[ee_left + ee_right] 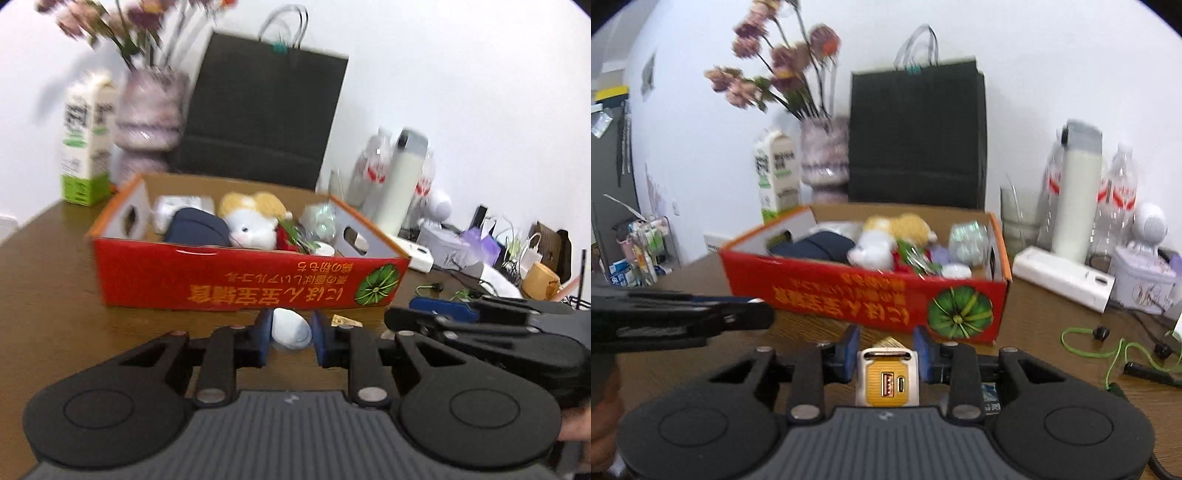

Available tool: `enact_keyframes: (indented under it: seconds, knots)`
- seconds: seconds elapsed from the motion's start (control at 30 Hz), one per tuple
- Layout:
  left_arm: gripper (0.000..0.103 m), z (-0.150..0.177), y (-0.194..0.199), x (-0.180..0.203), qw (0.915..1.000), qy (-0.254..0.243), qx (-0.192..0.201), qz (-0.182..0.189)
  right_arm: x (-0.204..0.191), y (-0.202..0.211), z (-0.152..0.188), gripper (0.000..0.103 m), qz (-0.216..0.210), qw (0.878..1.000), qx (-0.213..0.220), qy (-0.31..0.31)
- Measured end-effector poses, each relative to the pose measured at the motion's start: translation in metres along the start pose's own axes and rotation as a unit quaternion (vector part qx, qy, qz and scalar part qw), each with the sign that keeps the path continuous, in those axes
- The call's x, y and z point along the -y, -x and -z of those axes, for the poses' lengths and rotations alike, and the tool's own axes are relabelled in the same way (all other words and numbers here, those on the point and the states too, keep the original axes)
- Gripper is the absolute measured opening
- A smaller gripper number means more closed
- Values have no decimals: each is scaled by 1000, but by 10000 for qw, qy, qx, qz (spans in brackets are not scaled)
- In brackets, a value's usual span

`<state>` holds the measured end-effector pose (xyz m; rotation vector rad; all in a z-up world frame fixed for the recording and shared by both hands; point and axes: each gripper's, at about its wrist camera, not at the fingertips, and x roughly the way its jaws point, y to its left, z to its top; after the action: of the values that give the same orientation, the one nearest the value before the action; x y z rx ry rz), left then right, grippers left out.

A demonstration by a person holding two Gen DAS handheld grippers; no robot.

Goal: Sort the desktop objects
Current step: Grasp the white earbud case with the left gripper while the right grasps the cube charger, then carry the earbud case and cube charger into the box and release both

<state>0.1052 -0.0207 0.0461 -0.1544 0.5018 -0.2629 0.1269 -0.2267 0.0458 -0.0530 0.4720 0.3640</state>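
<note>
A red cardboard box stands on the brown table in front of both grippers, holding a white-and-yellow plush toy, a dark blue pouch and other small items. My left gripper is shut on a small white rounded case, held just before the box's front wall. My right gripper is shut on a white-and-yellow USB charger, near the box's pumpkin picture. The two grippers are side by side; the right one's fingers show at the right of the left wrist view.
Behind the box stand a milk carton, a vase of flowers and a black paper bag. To the right are a white bottle, clear plastic bottles, a long white box, a green cable and a yellow mug.
</note>
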Motion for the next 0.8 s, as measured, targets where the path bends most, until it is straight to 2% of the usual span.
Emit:
enact_keyframes:
  seconds: [0.17, 0.33, 0.53, 0.67, 0.8]
  knots:
    - [24, 28, 48, 6, 9993, -114, -195, -314, -35, 39, 9, 31, 53, 9999, 20, 119]
    - [24, 55, 84, 6, 9989, -10, -269, -394, -70, 76, 47, 31, -76, 9990, -392, 186]
    - [24, 87, 106, 17, 9976, 115, -683, 63, -86, 116, 77, 30, 11, 9985, -510, 206]
    - [24, 96, 117, 24, 9976, -46, -686, 74, -89, 133, 87, 31, 189, 9985, -485, 186]
    - [24, 101, 119, 21, 9971, 23, -759, 32, -86, 123, 101, 31, 199, 9965, -810, -71]
